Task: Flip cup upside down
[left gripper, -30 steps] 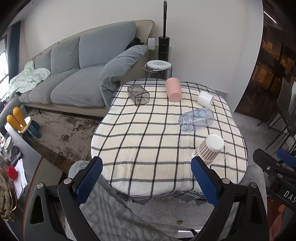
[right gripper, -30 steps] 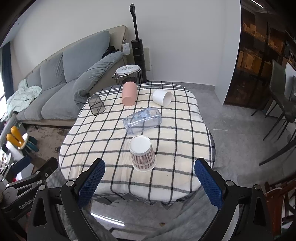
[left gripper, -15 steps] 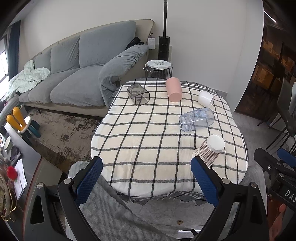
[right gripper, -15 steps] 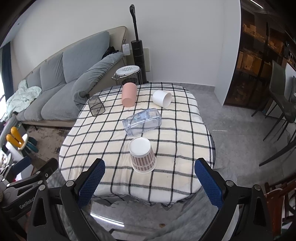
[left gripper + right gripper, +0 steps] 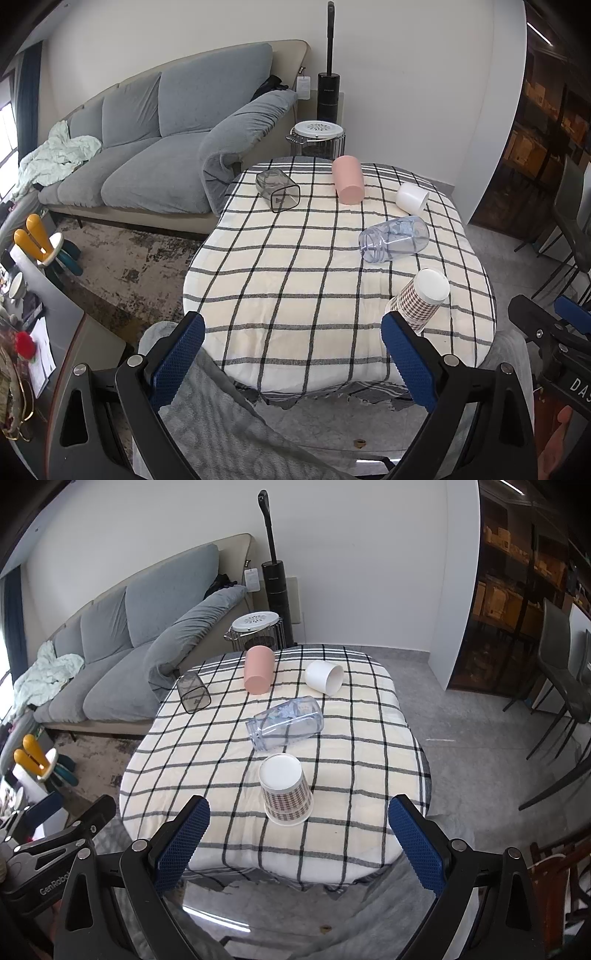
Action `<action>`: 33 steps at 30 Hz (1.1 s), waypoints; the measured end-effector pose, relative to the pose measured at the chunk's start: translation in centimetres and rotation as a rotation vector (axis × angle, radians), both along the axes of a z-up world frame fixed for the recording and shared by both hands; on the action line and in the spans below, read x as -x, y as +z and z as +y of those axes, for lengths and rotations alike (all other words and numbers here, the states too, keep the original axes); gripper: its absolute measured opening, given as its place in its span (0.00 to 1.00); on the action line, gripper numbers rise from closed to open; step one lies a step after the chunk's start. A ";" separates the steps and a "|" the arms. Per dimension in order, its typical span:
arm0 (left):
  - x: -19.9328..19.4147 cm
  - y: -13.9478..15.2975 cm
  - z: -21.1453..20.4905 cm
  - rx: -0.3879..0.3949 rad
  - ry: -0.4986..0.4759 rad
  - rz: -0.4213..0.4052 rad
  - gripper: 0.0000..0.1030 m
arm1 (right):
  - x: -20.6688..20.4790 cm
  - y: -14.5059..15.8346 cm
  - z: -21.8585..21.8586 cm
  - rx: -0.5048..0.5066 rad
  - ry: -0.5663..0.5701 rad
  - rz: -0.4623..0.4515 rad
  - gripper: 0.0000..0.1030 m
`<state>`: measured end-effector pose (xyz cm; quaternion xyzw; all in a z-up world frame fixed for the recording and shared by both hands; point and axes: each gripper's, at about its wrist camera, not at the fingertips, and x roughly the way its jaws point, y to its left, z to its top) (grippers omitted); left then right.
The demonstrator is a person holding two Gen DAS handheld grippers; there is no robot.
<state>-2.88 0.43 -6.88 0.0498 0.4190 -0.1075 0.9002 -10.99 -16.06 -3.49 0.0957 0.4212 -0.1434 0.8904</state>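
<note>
A checked paper cup [image 5: 286, 792] stands upside down near the front of the table [image 5: 199, 760]; it also shows in the left wrist view [image 5: 421, 301]. A clear plastic cup [image 5: 284, 723] lies on its side behind it. A pink cup [image 5: 258, 669], a white cup [image 5: 324, 676] and a smoky grey cup [image 5: 192, 693] lie on their sides farther back. My left gripper [image 5: 291, 354] and right gripper [image 5: 299, 840] are both open and empty, held off the table's front edge.
The table has a black-and-white checked cloth. A grey sofa [image 5: 155, 140] stands to the left, a wire basket with a white lid [image 5: 317, 138] and an upright vacuum [image 5: 328, 74] behind the table. Dark chairs [image 5: 565, 686] stand at the right.
Both grippers have drifted slightly; the view of the table shifted a little. No cup has moved.
</note>
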 end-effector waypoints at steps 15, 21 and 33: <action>-0.2 0.0 0.2 0.000 0.007 0.008 0.95 | -0.1 0.2 -0.1 0.000 0.000 -0.002 0.95; 0.1 -0.1 0.2 -0.006 0.003 -0.002 0.95 | -0.1 0.1 0.0 0.000 0.000 -0.002 0.95; 0.0 -0.2 0.2 0.038 -0.018 0.016 0.96 | -0.1 0.1 0.0 -0.003 -0.003 -0.002 0.95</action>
